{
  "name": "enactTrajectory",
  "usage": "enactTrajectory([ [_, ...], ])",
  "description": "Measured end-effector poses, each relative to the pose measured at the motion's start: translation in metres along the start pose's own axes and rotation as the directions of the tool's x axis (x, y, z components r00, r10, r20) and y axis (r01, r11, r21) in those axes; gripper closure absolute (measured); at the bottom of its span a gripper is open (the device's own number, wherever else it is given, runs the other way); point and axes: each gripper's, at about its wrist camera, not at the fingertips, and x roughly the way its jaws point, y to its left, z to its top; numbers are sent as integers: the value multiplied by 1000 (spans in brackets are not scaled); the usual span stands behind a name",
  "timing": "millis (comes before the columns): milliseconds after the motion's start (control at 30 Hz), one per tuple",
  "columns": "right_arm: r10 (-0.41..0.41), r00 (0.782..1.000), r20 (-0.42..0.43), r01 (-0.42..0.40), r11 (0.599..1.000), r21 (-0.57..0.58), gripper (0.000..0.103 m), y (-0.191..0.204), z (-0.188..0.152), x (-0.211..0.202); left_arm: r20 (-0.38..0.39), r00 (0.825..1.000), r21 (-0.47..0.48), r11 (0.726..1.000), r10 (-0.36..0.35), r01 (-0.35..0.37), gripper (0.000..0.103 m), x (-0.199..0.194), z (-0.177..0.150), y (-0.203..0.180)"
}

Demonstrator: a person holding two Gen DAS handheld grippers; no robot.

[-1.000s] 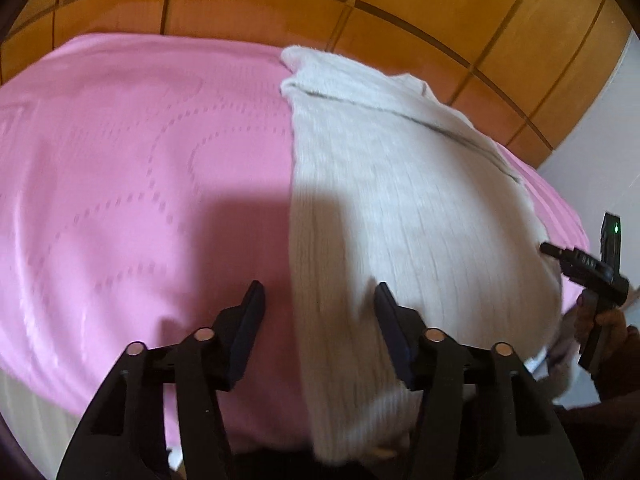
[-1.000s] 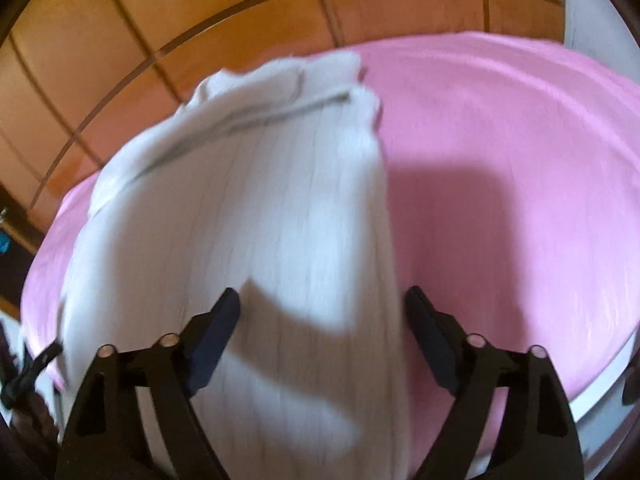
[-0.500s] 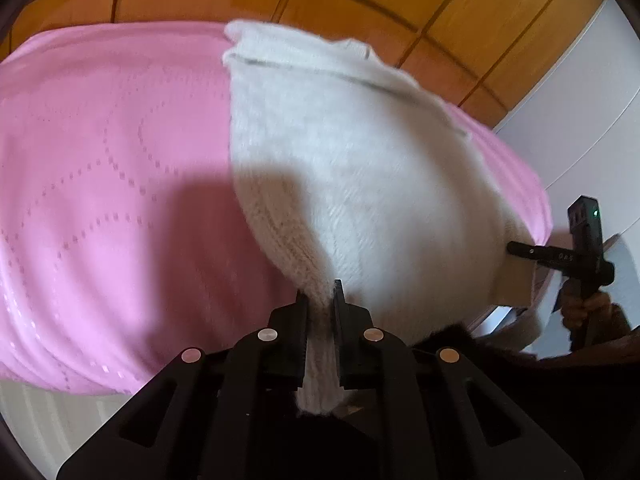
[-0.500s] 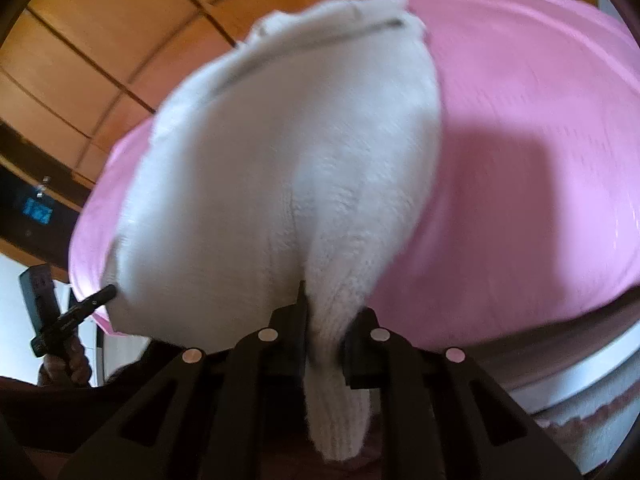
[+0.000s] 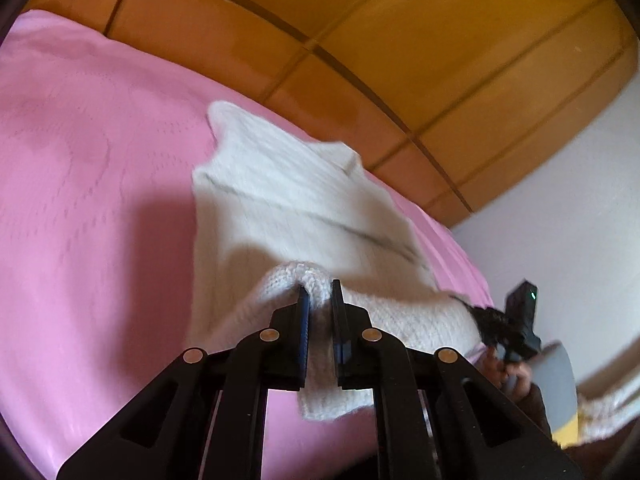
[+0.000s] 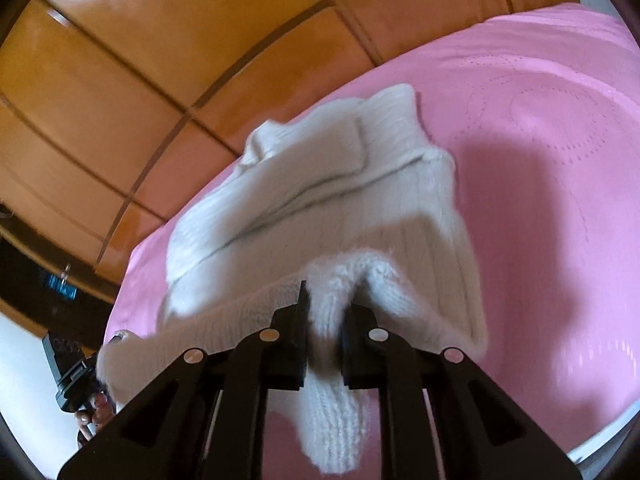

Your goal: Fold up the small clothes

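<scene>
White knit sweater (image 5: 288,208) hem pinched by 2 hand-held grippers.

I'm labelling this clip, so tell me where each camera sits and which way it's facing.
Left wrist: on the left gripper, looking along its fingers down at the white knit garment on the pink bedspread; the right gripper and hand show at the right edge.
Right wrist: on the right gripper, same downward slant; the left gripper shows low left.
Shared: garment, bedspread, wooden headboard, each gripper clamping the near hem.
</scene>
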Motion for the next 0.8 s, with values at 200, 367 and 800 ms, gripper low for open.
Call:
enactTrajectory([
  [200, 21, 998, 51, -25, 997, 79, 38, -25, 21, -7, 37, 990, -58, 989, 139, -137, 50, 22, 35, 19],
  [367, 31, 996, 87, -39, 995, 97, 20, -45, 17, -32, 56, 989, -41, 990, 136, -133, 40, 3, 20, 30],
  [800, -213, 977, 31, 214, 950, -228, 71, -8, -26, 18, -56, 994, 56, 995, 91, -88, 41, 35, -34, 24],
])
